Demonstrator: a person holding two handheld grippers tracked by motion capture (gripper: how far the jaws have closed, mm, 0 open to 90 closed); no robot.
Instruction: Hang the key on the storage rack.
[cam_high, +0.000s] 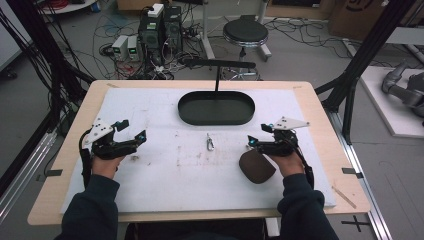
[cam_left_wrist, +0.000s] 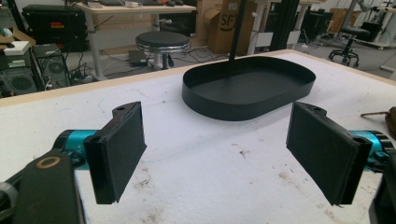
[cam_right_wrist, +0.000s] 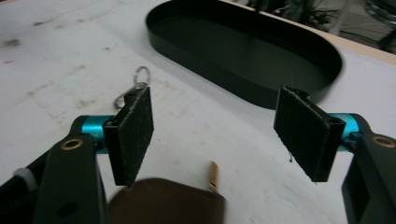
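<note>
**Pouch under the right claw, nothing gripped yet**

Right now the brown pouch (cam_high: 256, 166) lies flat on the white surface (cam_high: 165, 170), near the front edge and just below the right claw (cam_high: 257, 139). In the right gripper view its rounded leather-like top (cam_right_wrist: 163, 203) sits directly beneath the jaws, with a small tan tab (cam_right_wrist: 213, 175) poking out at its upper edge. It looks soft, light and floppy, likely to sag if lifted by one corner; the tab or the rim beside it seems the best place to pinch, since the smooth face may slip.

That claw stands wide open, its pads apart with nothing between them. A small metal key ring (cam_high: 210, 143) lies near the pouch towards the middle of the surface; in the right gripper view its loop (cam_right_wrist: 140, 77) shows just past one pad. It is thin, hard and low-lying, so it would need a careful pinch from the side.

The left claw (cam_high: 131, 131) is also fully open and holds nothing, hovering over bare surface well apart from the pouch.

Farther back sits a black oval tray (cam_high: 216, 120), shallow-walled, with a thin black post (cam_high: 217, 80) rising behind it. The white sheet is scuffed with dark smudges and rests on a wooden top (cam_high: 320, 110). Beyond are a stool (cam_high: 245, 32), computer cases (cam_high: 161, 27) and tangled cables on the floor.
</note>
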